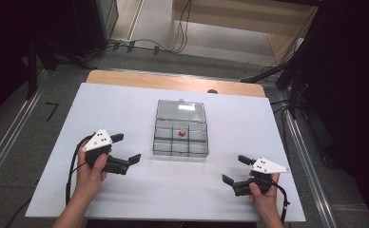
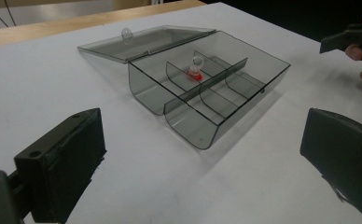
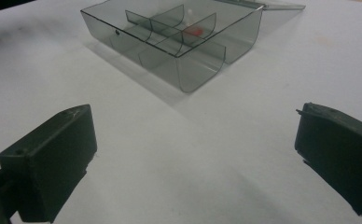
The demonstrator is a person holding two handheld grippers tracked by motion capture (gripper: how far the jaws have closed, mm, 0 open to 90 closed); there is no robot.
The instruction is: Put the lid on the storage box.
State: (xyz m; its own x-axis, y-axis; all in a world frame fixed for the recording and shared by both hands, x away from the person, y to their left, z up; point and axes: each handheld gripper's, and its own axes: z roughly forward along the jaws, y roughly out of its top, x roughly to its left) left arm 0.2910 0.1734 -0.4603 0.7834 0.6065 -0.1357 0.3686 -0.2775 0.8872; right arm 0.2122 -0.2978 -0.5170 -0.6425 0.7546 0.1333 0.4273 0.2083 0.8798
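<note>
A clear smoky plastic compartment box [image 1: 180, 141] stands in the middle of the white table, its lid [image 1: 181, 110] folded back flat behind it. A small red piece with a clear knob [image 1: 182, 134] lies in the middle compartment of the far row, also seen as the red piece [image 2: 195, 72] and the red piece [image 3: 195, 31]. My left gripper [image 1: 125, 148] rests open to the left of the box, jaws wide apart and empty. My right gripper [image 1: 236, 169] sits open near the front right of the box, also empty. Both point toward the box [image 2: 207, 86] [image 3: 179, 37].
The white table surface [image 1: 125, 190] reaches to a wooden strip [image 1: 173, 81] at the far edge. Cables lie on the floor [image 1: 149, 45] beyond the table, with dark stands at both sides. A hand with the other gripper [image 2: 356, 42] shows at the right of the left gripper view.
</note>
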